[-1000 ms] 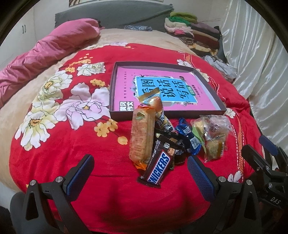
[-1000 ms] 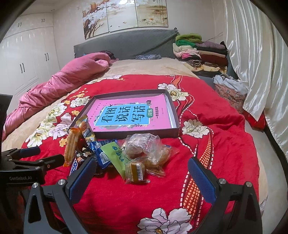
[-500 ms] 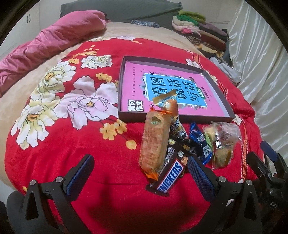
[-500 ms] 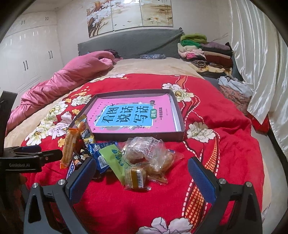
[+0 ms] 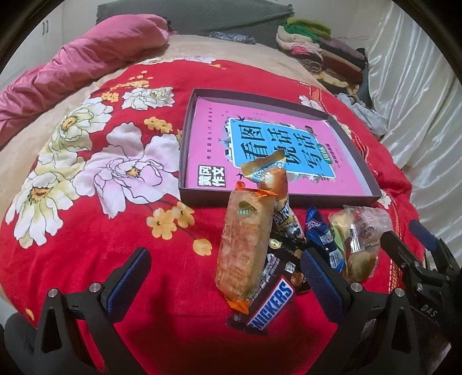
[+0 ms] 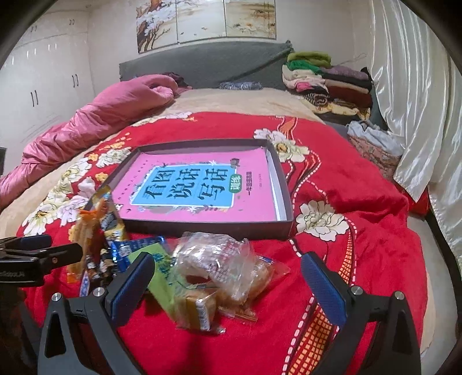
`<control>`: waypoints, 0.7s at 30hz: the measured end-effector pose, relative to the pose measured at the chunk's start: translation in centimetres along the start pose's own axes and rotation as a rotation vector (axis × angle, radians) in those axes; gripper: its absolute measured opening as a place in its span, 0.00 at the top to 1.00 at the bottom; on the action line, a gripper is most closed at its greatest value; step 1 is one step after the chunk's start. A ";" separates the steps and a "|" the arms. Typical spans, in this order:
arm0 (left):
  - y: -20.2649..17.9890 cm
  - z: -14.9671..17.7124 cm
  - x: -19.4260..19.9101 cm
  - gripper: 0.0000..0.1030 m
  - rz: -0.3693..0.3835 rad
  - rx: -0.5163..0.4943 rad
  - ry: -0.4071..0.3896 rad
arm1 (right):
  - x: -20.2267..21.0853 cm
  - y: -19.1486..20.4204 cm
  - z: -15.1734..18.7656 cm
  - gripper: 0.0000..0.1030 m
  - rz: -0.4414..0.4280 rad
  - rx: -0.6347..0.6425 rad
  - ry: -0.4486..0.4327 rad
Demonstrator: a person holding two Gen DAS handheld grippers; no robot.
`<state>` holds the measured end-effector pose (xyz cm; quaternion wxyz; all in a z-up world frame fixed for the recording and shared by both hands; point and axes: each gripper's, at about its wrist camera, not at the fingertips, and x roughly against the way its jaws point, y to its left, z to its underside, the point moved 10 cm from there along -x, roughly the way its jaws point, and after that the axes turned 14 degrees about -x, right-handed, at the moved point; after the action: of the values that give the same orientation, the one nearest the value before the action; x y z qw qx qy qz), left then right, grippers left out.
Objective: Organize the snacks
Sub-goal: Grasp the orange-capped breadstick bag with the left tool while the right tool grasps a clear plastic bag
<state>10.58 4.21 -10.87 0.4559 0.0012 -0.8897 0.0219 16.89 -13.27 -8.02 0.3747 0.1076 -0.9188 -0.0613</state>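
Left gripper (image 5: 223, 266), right gripper (image 6: 228, 277): both spread wide, empty, now nearer the snack pile (image 5: 288, 239).
Pile lies before the shallow box (image 5: 184, 144); nothing sorted yet.

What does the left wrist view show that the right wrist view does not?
Only the left wrist view: the Snickers bar with its name legible, lying under the tall orange-wrapped biscuit pack. Only the right wrist view: white wardrobe doors and the wall painting. Both: the dark tray holding a pink book, the snack pile on the red blanket, both claws open.
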 end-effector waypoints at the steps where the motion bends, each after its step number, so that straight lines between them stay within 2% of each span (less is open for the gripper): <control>1: 0.0 -0.1 -0.1 0.00 0.003 0.002 -0.004 | -0.4 -0.1 0.0 0.00 0.001 -0.002 0.008; 5: 0.2 -0.2 -0.6 0.00 0.004 0.010 -0.005 | -1.8 0.1 0.0 0.01 0.008 0.011 0.028; 7: 0.3 -0.3 -0.9 0.01 0.005 0.012 -0.002 | -2.5 0.3 0.2 0.06 0.011 0.022 0.039; 9: 0.3 -0.3 -1.0 0.02 0.007 0.013 -0.003 | -3.1 0.5 0.4 0.16 0.013 0.037 0.055; 12: 0.4 -0.2 -1.4 0.04 0.032 0.026 0.002 | -3.7 0.8 0.9 0.26 0.013 0.058 0.077; 16: 0.5 -0.3 -1.7 0.06 0.041 0.034 0.003 | -4.0 1.4 1.1 0.35 -0.001 0.084 0.083; 21: 0.3 -0.5 -2.2 0.20 0.077 0.047 0.007 | -4.0 1.5 0.8 0.39 -0.017 0.083 0.072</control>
<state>12.27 4.48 -12.38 0.4575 -0.0224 -0.8869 0.0605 18.90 -10.86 -10.98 0.4022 0.1330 -0.9056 -0.0226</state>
